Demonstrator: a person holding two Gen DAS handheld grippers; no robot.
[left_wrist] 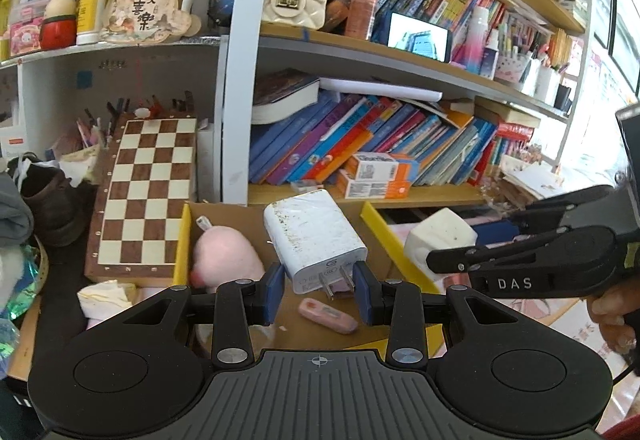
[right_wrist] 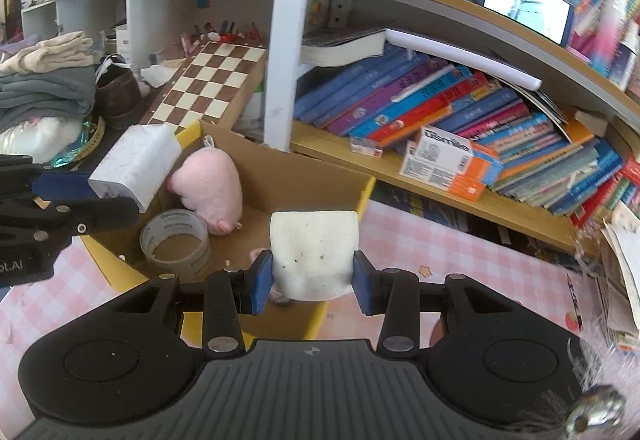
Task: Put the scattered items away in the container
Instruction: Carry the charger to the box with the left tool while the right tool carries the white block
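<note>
- Two grippers hang over an open cardboard box (right_wrist: 280,176) with yellow flap edges.
- Left gripper (left_wrist: 318,294) is clamped on a white charger (left_wrist: 314,236), its blue pads (left_wrist: 274,292) pressing the plug end, prongs pointing down toward the camera.
- Right gripper (right_wrist: 312,280) is clamped on a white block (right_wrist: 314,254), held above the box's near edge.
- Inside the box lie a pink plush (right_wrist: 210,186), a tape roll (right_wrist: 176,242) and a small pink eraser (left_wrist: 328,316).
- A chessboard (left_wrist: 146,192) leans just behind the box, to its left.
- Leaning books (right_wrist: 440,108) and an orange-and-white carton (right_wrist: 452,160) fill the shelf behind.
- The box sits on a pink checked cloth (right_wrist: 460,260).
- Folded clothes (right_wrist: 44,80) are piled at the far left.
</note>
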